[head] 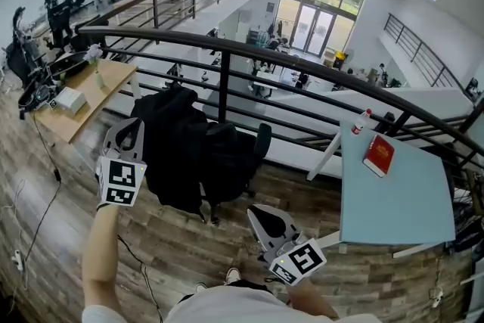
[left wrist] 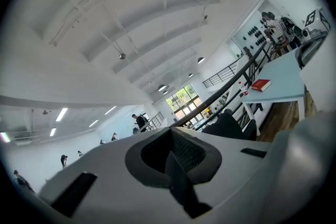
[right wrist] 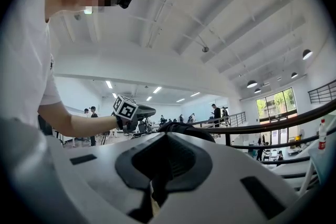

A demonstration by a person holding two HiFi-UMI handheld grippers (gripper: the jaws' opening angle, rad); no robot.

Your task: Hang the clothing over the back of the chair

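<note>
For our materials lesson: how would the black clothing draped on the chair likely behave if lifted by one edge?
Probably floppy: the black clothing sags in folds over the chair, so it would droop from one pinch. Likely light for its bulk, as the chair stands upright under it. A push might slide it off, since it only hangs there.

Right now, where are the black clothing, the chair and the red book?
black clothing (head: 168, 147): head view, middle of the draped fabric.
chair (head: 262, 138): head view, the upright black part on its right side.
red book (head: 378, 155): head view, centre of its cover.
</note>
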